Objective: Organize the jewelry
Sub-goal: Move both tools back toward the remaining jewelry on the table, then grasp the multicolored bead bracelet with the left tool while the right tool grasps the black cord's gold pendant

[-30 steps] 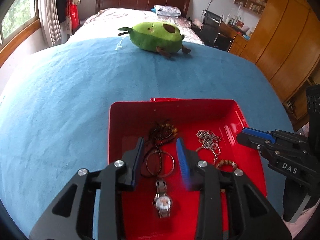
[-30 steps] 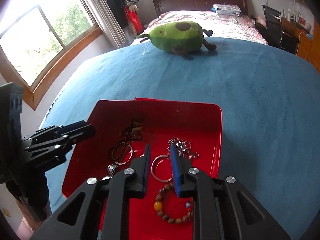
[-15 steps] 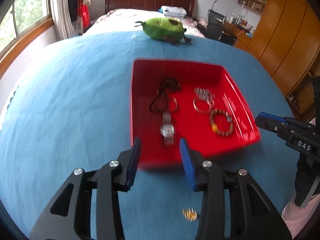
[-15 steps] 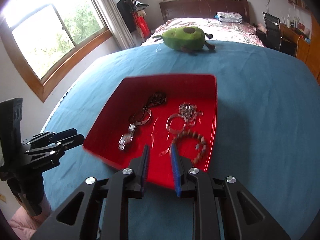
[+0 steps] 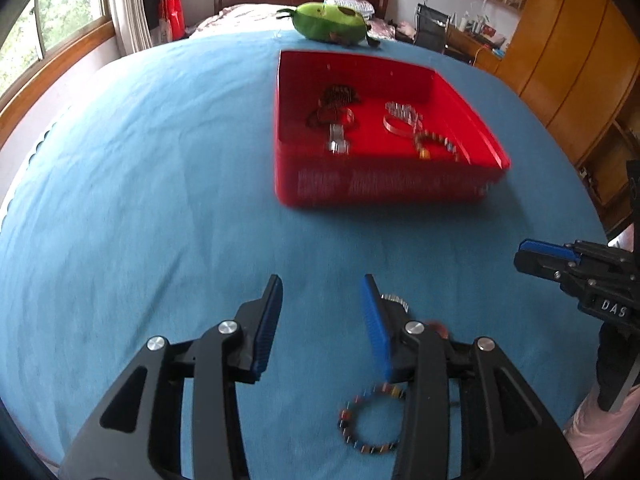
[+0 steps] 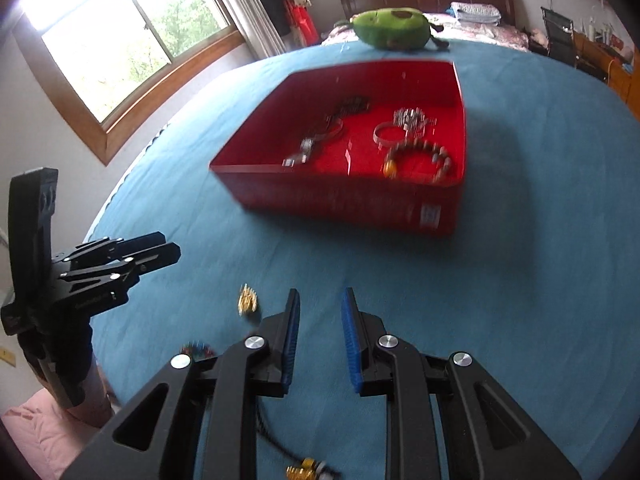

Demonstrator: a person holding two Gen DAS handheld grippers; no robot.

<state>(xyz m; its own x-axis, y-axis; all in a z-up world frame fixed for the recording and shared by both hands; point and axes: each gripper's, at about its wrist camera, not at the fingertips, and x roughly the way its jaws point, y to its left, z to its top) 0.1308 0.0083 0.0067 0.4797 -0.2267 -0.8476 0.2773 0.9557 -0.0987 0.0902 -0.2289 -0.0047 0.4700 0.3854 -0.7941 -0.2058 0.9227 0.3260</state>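
A: What is on the blue cloth-covered bench (image 5: 140, 184), starting at the left?

B: The left hand-held gripper (image 5: 320, 320) hangs over bare blue cloth near the bench's close edge, black arms with blue pads. Its jaws stand moderately apart with nothing between them.

A: And just right of it?

B: A round bracelet of small multicoloured beads (image 5: 370, 422) lies flat on the cloth below its right finger, partly hidden by that finger. A small gold toothed piece (image 6: 247, 300) lies on the cloth too, between the two tools in the right wrist view; it is too blurred to name.

A: Where is most of the jewelry?

B: In the rectangular red plastic tray (image 5: 384, 190) farther back, well apart from both tools. Inside, from left: a dark beaded strand (image 5: 338, 94), a silver wristwatch (image 5: 338, 140), a thin silver bangle (image 5: 396, 126) touching a silver chain (image 5: 402, 110), then a brown wooden-bead bracelet (image 5: 438, 144) by the right wall.

A: The right hand-held gripper (image 6: 320, 336)?

B: Narrow gap between its blue pads, empty, above bare cloth. A dark cord with a gold fitting (image 6: 308, 468) lies beneath it at the frame's bottom.

A: Behind the tray?

B: A green avocado-shaped plush toy (image 5: 330, 22) sits at the bench's far edge.
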